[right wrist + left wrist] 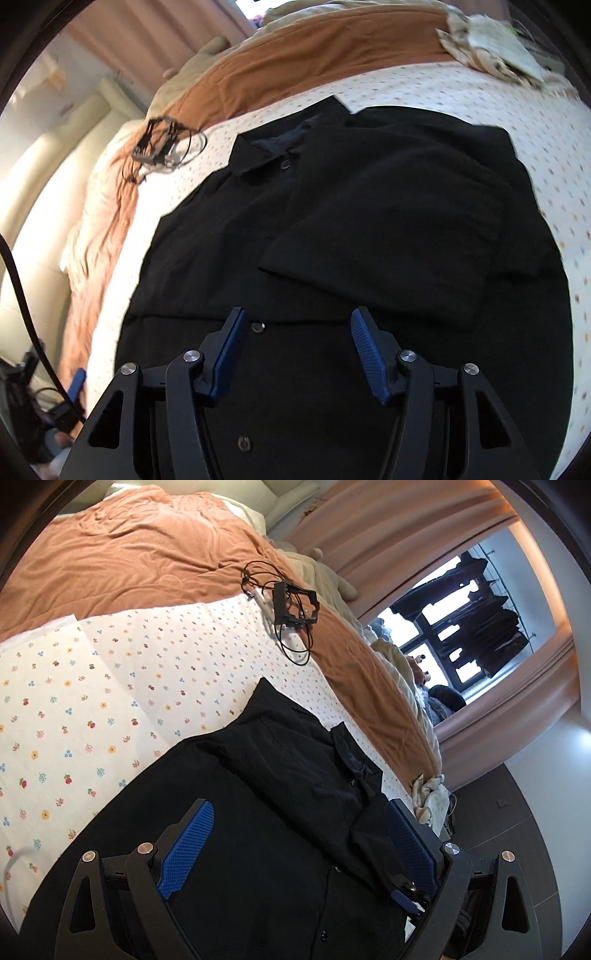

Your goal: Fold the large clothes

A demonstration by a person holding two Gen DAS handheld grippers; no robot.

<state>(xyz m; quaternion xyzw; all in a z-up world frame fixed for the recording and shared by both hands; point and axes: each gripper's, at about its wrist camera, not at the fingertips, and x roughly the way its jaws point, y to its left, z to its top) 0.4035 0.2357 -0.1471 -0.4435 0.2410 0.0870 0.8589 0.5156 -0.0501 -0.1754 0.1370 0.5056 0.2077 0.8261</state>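
Observation:
A black button-up shirt (pixel 388 206) lies flat on the floral sheet (pixel 480 96), collar toward the far side, with one side and its sleeve folded over the front. My right gripper (pixel 299 312) hovers open just above the lower front by the button placket, with nothing pressed between its pads. In the left wrist view the same shirt (pixel 280 760) fills the lower middle. My left gripper (pixel 299 806) stands wide open over it, and a fold of black fabric lies against the right-hand finger (pixel 410 842).
An orange blanket (pixel 147 554) covers the far part of the bed. A black frame with a coiled cable (pixel 295 605) rests at the sheet's edge. Crumpled pale cloth (pixel 495 55) sits at the bed's corner. Pink curtains (pixel 388 528) and a window (pixel 472 620) lie beyond.

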